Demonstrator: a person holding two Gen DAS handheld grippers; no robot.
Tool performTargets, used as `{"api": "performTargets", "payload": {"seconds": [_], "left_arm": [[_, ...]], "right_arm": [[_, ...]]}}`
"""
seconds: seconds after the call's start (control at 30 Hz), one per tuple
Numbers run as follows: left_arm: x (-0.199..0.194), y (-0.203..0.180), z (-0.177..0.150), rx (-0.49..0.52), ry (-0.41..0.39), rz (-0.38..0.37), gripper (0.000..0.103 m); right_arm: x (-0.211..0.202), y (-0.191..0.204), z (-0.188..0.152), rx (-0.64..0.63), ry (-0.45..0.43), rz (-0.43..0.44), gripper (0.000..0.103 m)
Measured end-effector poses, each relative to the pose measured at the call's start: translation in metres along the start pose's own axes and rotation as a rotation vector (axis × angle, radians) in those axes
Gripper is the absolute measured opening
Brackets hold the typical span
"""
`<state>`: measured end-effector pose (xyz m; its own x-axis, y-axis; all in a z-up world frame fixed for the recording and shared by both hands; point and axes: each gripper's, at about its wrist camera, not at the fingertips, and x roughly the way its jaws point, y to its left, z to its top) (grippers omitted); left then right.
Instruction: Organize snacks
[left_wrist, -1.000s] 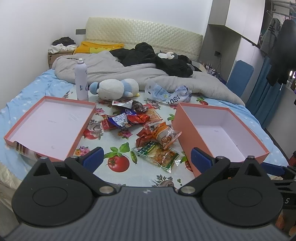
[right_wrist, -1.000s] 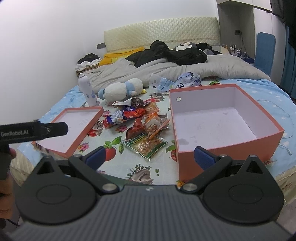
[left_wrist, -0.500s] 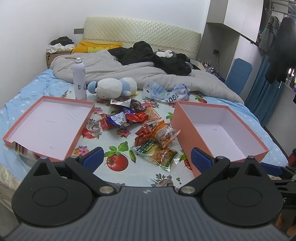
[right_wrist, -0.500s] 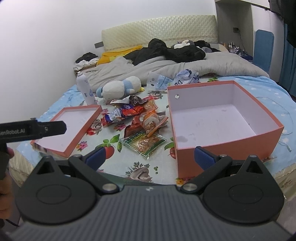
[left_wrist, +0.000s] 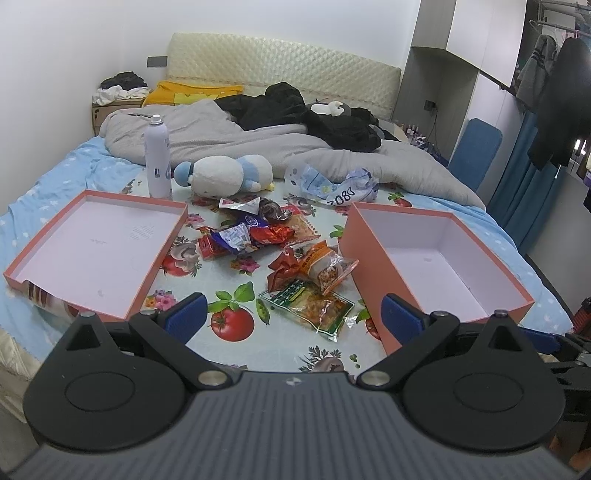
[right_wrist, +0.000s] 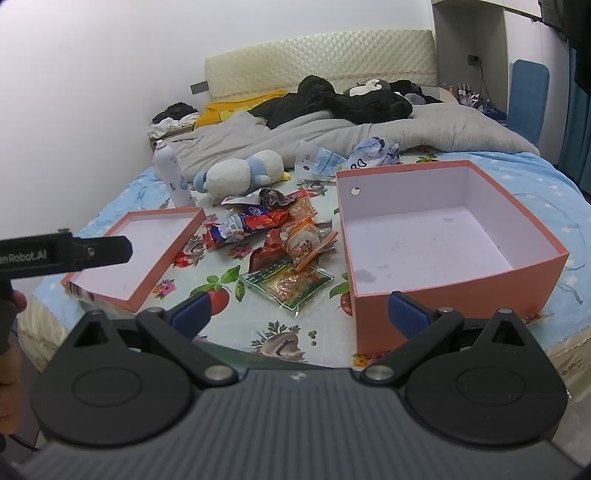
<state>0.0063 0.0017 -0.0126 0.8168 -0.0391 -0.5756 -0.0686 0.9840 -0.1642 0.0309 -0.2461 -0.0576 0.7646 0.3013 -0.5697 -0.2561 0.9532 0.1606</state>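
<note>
Both the left tool (left_wrist: 291, 314) and the right tool (right_wrist: 299, 310) are hovering at the near edge of the bed (left_wrist: 55, 177) with fingers spread wide and nothing between them. The snack packets (left_wrist: 266, 236) are lying in a loose, overlapping heap on the printed cloth (left_wrist: 236, 332), between the shallow lid (left_wrist: 22, 266) on the left and the deep box (right_wrist: 524, 206) on the right; both containers are sitting empty. The packets are crinkly and stacked, so a pinch is likely taking two at once or sliding off a slick film. The nearest clear packet (right_wrist: 291, 284) is lying flat, giving the fingers little edge to catch. The soft bedding is likely yielding under pressure, tipping the box. The lid is resting partly over a patterned item (left_wrist: 37, 295) that cannot be identified. Packet labels are too small to read, and the box's near wall is hiding its near floor in the left wrist view.
</note>
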Motion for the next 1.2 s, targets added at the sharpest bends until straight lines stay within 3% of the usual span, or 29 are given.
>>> {"api": "performTargets", "payload": {"seconds": [1.2], "left_arm": [[0.004,0.0,-0.011,0.003,0.02,-0.007,0.102]], "right_arm": [[0.01,0.004,-0.009,-0.008,0.051,0.01,0.103]]}}
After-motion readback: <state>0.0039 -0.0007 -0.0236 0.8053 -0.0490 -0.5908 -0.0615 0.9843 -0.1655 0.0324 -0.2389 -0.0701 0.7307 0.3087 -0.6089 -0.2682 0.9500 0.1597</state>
